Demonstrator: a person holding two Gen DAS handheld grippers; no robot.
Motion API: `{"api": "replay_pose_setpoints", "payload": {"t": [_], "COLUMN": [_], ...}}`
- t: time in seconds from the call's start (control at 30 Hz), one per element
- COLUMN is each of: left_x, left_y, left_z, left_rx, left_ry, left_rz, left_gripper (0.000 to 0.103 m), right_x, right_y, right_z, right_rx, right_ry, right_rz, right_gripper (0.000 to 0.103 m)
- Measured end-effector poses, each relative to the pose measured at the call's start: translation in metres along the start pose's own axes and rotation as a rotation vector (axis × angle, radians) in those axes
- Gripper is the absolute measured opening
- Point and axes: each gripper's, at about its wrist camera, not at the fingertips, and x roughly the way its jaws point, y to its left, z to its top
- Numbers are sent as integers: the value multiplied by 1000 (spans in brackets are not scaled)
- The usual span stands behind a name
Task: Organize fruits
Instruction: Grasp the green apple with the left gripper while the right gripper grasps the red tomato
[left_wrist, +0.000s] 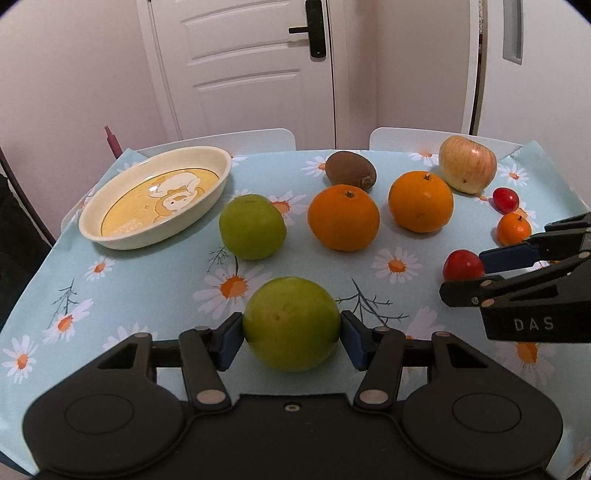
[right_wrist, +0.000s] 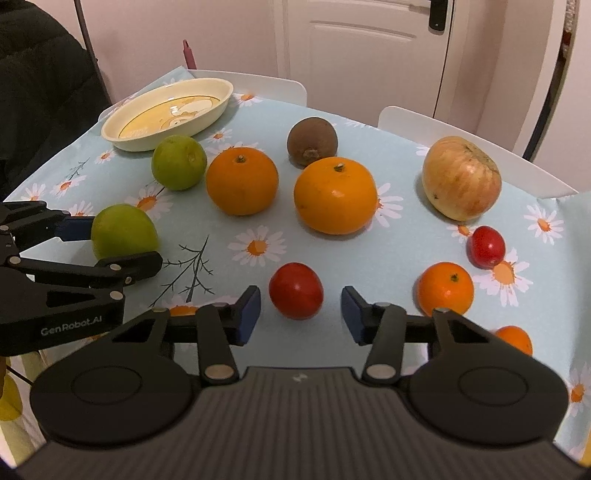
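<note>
On the daisy-print cloth of the counter, fruit lies spread out beside an oval cream dish with a yellow cartoon picture inside, which sits at the far left corner and holds nothing. The left hand-held gripper has its blue pads pressed against both sides of a green apple at the near edge of the cloth; the apple rests on the counter. A second green apple sits just beside the dish. Further right stand two large oranges near each other, a brown kiwi behind them, and a pale red-streaked apple toward the far right corner.

The right hand-held gripper brackets a small red tomato, but its blue pads stand clear of the fruit on both sides, so nothing is gripped. A small mandarin lies just right of that gripper, a second small tomato beyond it, and another orange fruit shows partly behind the gripper body.
</note>
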Motion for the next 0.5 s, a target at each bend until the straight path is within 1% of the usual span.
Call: {"api": "replay_pose_setpoints", "payload": {"t": [0.07, 0.13, 0.17, 0.3, 0.5], "left_x": [-1, -3, -4, -10, -29], "left_y": [2, 4, 6, 12, 26], "left_z": [-1, -3, -4, -4, -2], "left_rx": [-4, -11, -14, -34, -79], "left_ry": [2, 4, 4, 6, -7], "left_rz": [5, 11, 14, 30, 64], "left_gripper": [60, 60, 60, 60, 60], "right_x": [2, 3, 3, -1, -15], "right_y": [1, 3, 3, 6, 15], "right_z": [1, 2, 2, 5, 16], "right_rx": [-5, -10, -14, -18, -34], "right_ry": [4, 5, 5, -3, -26], "right_rz": [2, 1, 0, 13, 35], "right_gripper": [53, 50, 47, 47, 46]}}
